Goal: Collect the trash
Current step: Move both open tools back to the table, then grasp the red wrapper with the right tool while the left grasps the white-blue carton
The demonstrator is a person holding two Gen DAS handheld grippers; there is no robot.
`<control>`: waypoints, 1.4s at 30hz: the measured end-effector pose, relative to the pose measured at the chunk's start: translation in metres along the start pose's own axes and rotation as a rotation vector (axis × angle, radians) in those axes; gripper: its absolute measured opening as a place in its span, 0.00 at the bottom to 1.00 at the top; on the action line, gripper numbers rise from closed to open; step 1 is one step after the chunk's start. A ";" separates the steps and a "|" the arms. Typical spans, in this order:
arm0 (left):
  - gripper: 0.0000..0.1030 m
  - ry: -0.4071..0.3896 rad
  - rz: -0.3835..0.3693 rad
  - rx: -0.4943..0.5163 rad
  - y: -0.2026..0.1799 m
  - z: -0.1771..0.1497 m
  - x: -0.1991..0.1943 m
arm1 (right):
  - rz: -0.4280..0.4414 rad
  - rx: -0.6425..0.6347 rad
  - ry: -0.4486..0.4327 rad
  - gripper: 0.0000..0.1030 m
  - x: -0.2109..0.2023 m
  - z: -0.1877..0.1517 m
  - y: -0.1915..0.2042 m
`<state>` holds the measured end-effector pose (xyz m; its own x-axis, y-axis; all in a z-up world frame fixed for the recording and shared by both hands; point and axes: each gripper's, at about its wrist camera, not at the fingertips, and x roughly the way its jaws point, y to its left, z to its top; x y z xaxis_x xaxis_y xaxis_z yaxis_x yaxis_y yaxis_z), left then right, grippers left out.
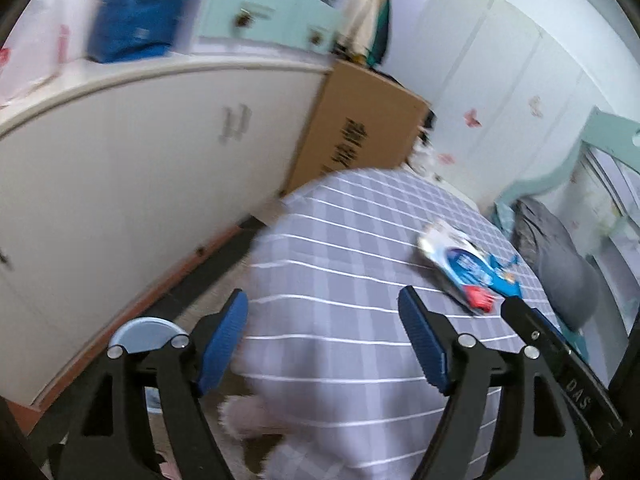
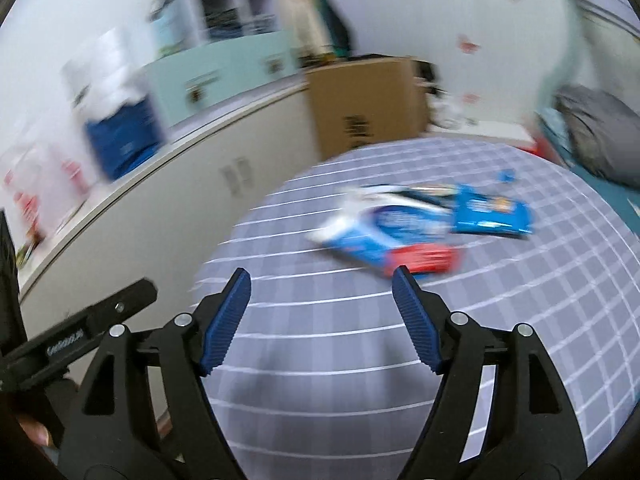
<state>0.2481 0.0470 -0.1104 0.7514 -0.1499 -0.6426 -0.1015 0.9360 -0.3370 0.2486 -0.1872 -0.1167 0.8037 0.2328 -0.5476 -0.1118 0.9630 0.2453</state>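
A white, blue and red snack wrapper lies flat on the bed's grey checked sheet. Beside it, farther along the bed, lies a blue wrapper, and a small blue scrap sits just beyond. My left gripper hovers open over the sheet near the bed's edge, short and left of the wrappers. My right gripper is open too, its right fingertip close in front of the red end of the first wrapper. Neither holds anything.
A long white cabinet runs along the left, with a narrow strip of floor between it and the bed. A cardboard box stands at the bed's far end. A blue bag sits on the cabinet top. A grey pillow lies at the right.
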 end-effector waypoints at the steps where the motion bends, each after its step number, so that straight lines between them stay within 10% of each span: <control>1: 0.74 0.011 -0.017 0.005 -0.011 0.000 0.009 | -0.026 0.037 0.001 0.72 0.001 0.002 -0.018; 17: 0.75 0.093 -0.024 0.007 -0.077 0.020 0.118 | 0.001 0.171 0.186 0.72 0.085 0.021 -0.091; 24: 0.74 0.104 -0.046 0.030 -0.086 0.022 0.140 | -0.007 0.173 0.200 0.36 0.088 0.021 -0.095; 30: 0.31 0.145 -0.093 0.075 -0.102 0.018 0.149 | 0.022 0.188 0.201 0.29 0.089 0.022 -0.100; 42: 0.08 0.106 -0.161 -0.009 -0.079 0.021 0.130 | -0.003 0.129 0.130 0.18 0.074 0.024 -0.088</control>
<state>0.3671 -0.0401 -0.1528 0.6852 -0.3308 -0.6489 0.0084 0.8944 -0.4471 0.3323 -0.2581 -0.1599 0.7208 0.2533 -0.6451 -0.0270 0.9404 0.3391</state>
